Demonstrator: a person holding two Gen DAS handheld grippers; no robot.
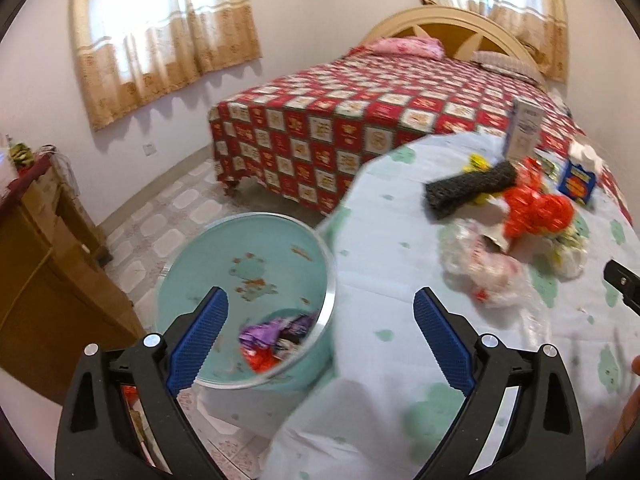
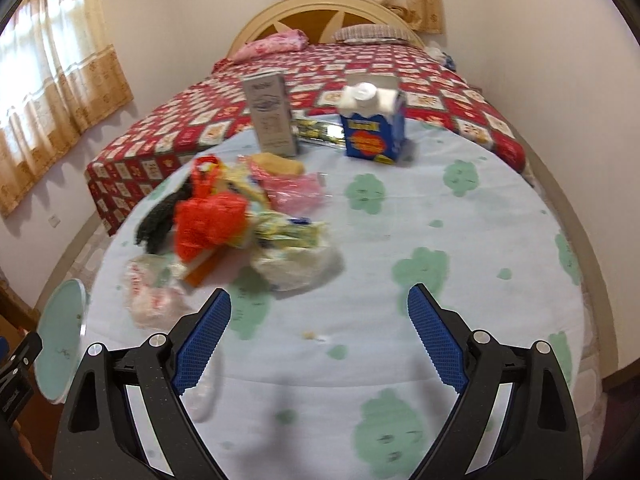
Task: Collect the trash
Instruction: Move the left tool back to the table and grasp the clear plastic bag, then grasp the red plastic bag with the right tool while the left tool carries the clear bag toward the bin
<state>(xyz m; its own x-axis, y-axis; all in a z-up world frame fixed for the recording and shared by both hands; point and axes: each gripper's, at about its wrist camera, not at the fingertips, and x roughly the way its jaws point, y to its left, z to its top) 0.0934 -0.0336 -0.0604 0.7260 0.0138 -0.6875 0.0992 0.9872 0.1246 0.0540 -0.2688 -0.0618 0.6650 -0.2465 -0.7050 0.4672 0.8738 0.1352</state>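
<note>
Bin (image 1: pixel 248 264) beside table (image 1: pixel 400 280) edge; rt half bare.

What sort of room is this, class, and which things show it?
Most likely a bedroom at home: a bed with pillows, curtained windows, and a table of trash beside a bin.

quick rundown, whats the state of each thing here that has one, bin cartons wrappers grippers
bin: open-topped, on the floor beside the table, some wrappers at the bottom
blue carton: upright on the table, cap on
grey box: upright on the table
wrapper pile: loose and crumpled on the table, not yet binned
left gripper: jaws open, empty
right gripper: jaws open, empty
</note>
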